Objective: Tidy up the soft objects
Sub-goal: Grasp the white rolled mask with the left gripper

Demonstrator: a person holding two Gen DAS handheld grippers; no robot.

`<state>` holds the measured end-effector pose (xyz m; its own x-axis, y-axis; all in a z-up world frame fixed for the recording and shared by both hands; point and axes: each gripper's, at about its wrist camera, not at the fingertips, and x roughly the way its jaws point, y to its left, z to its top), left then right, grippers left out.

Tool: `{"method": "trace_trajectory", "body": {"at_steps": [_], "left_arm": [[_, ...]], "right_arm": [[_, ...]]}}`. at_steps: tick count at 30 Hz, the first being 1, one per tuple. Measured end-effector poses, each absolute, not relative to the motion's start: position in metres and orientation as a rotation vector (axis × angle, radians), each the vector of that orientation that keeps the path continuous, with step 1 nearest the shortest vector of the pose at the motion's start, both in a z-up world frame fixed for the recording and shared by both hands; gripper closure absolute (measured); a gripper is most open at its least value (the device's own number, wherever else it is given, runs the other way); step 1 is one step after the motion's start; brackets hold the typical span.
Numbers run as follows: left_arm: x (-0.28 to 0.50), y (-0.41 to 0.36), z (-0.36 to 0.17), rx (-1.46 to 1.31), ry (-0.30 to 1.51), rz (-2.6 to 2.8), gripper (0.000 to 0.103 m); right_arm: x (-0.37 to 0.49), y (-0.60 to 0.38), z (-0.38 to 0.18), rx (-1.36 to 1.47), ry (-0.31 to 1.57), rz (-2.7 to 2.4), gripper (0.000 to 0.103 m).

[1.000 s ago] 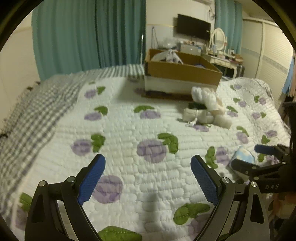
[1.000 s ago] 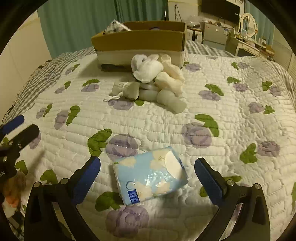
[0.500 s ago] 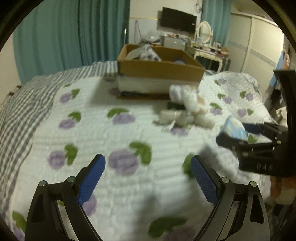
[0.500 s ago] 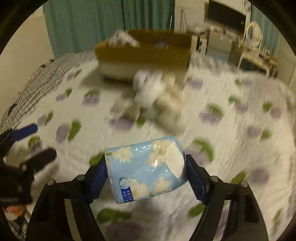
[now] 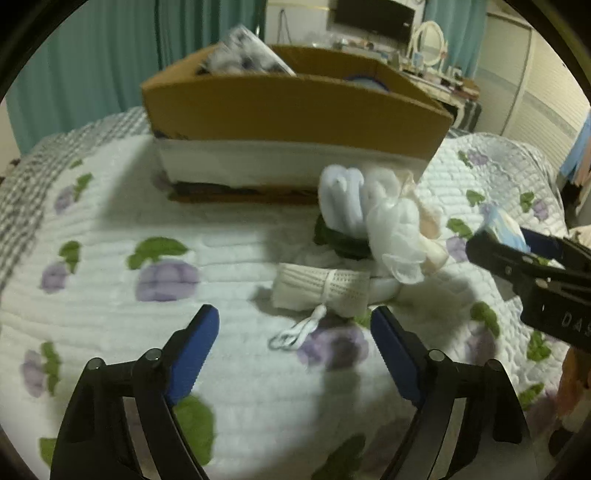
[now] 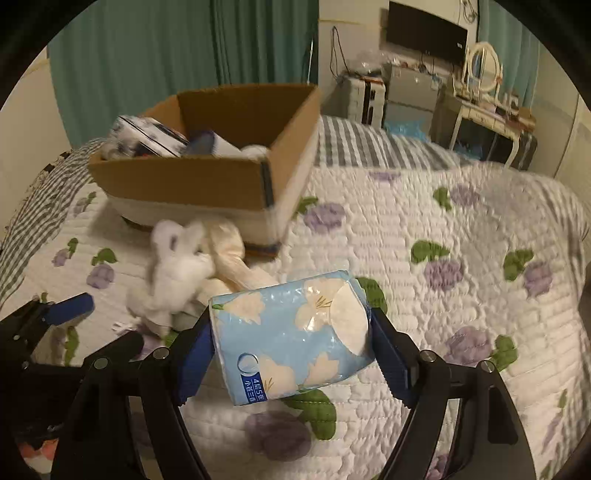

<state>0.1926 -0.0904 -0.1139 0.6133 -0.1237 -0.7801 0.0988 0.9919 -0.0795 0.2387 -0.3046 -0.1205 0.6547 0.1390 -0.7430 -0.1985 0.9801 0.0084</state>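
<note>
My right gripper [image 6: 291,343] is shut on a light blue tissue pack [image 6: 291,332] with a flower print and holds it above the quilt; it also shows in the left wrist view [image 5: 504,230]. My left gripper [image 5: 295,336] is open and empty, just short of a rolled white cloth [image 5: 321,288] tied with a string. A heap of white and cream socks [image 5: 376,225] lies in front of a cardboard box [image 5: 291,110]. The box [image 6: 192,181] holds several items.
The bed is covered by a white quilt [image 6: 443,229] with purple flowers, with a grey checked blanket [image 6: 354,144] behind the box. A dresser with a mirror [image 6: 484,85] and a television [image 6: 424,33] stand beyond the bed. Teal curtains hang at the back.
My right gripper closed on the tissue pack, lifted it off the quilt and carried it toward the box. My left gripper moved forward to the sock heap and stayed open.
</note>
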Motion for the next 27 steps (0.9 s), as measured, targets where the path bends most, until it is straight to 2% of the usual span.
{"method": "trace_trajectory", "body": {"at_steps": [2,6,8,19,27], "left_arm": [[0.199,-0.094,-0.12,-0.032,0.905,-0.136,0.021],[0.21,-0.097,-0.127,-0.028,0.905,-0.148,0.043],[0.215,-0.096,-0.13,-0.049,0.922,-0.177,0.047],[0.177,-0.082,-0.097,-0.032,0.874,-0.246,0.049],[0.147,-0.07,-0.045,0.046,0.8,-0.237,0.049]], "right_arm": [[0.243,-0.308,-0.126,-0.071,0.852,0.187,0.025],[0.249,-0.314,-0.127,-0.035,0.854,0.195,0.025],[0.25,-0.313,-0.128,-0.038,0.853,0.193,0.025],[0.224,-0.308,-0.112,-0.033,0.814,0.203,0.025],[0.194,-0.299,-0.049,-0.023,0.697,0.248,0.025]]}}
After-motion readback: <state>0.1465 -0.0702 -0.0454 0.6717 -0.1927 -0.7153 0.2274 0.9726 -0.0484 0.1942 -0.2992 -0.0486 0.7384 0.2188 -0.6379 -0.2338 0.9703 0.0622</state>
